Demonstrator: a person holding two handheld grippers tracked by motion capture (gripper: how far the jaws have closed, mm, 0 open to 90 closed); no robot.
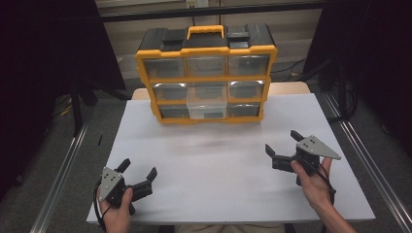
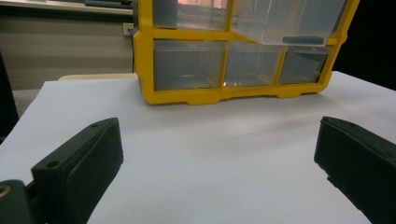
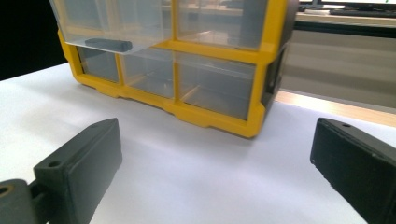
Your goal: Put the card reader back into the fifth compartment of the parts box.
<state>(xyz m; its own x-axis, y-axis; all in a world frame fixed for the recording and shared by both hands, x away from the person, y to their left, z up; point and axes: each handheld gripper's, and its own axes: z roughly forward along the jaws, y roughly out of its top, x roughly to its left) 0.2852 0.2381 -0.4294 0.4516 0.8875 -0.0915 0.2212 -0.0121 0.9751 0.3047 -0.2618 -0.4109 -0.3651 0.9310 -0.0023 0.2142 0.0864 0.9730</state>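
Pulled-out clear drawer [image 1: 207, 104], middle column of yellow organizer [image 1: 206, 72] at table's [image 1: 218, 165] far edge; left gripper [image 1: 137, 175] and right gripper [image 1: 282, 141], both wide apart and empty, well short, roughly equidistant.

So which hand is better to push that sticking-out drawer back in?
Probably either: the pulled-out drawer sits mid-cabinet, and the open left gripper and open right gripper are both empty. The right looks slightly nearer.
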